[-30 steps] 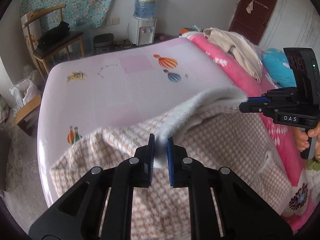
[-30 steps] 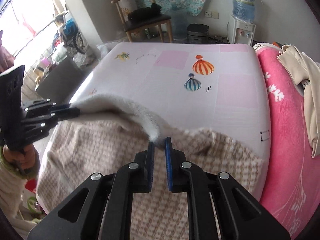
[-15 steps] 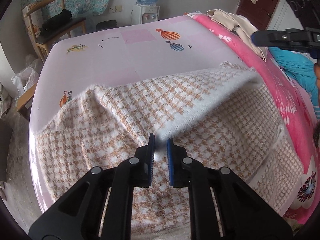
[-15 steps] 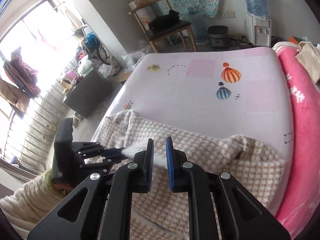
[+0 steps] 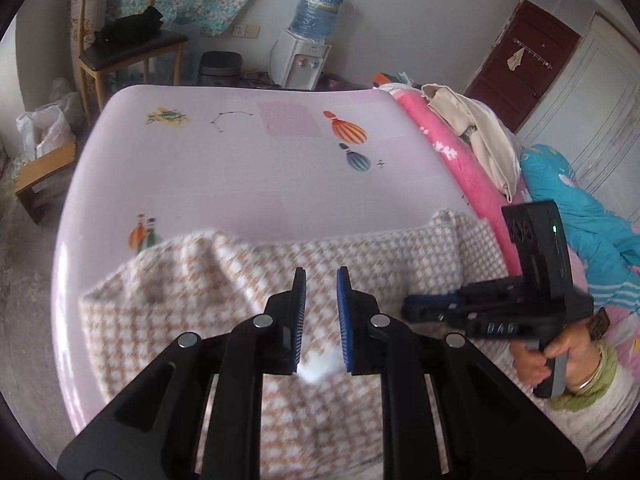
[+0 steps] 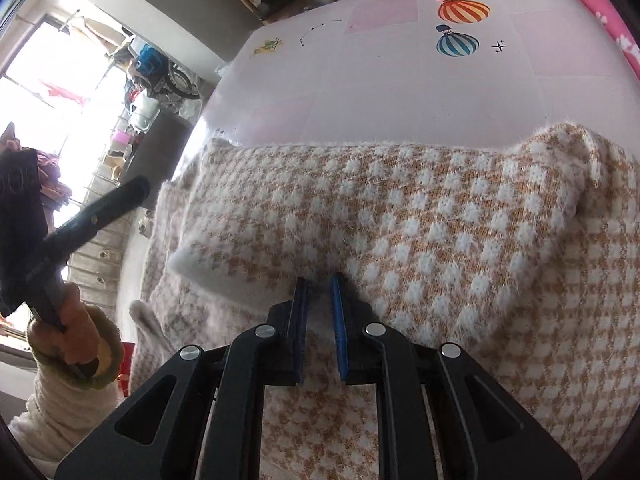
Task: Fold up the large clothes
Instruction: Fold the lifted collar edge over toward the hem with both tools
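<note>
Left wrist view: the fluffy tan-and-white houndstooth knitted garment [image 5: 360, 252] is seen lying folded on the pale pink bed sheet printed with balloons [image 5: 260, 176], blurred near the lens. The left gripper [image 5: 321, 280] has just been opening; its jaws stand slightly apart, a white tuft of the garment's edge sits low between them, and whether it is pinched cannot be told. Only here are the blue water dispenser [image 5: 306, 36] and the right hand [image 5: 556, 360] shown. Right wrist view: the right gripper [image 6: 319, 284] is pressed nearly together on the folded layer's white edge, and a bright window [image 6: 52, 68] is shown.
</note>
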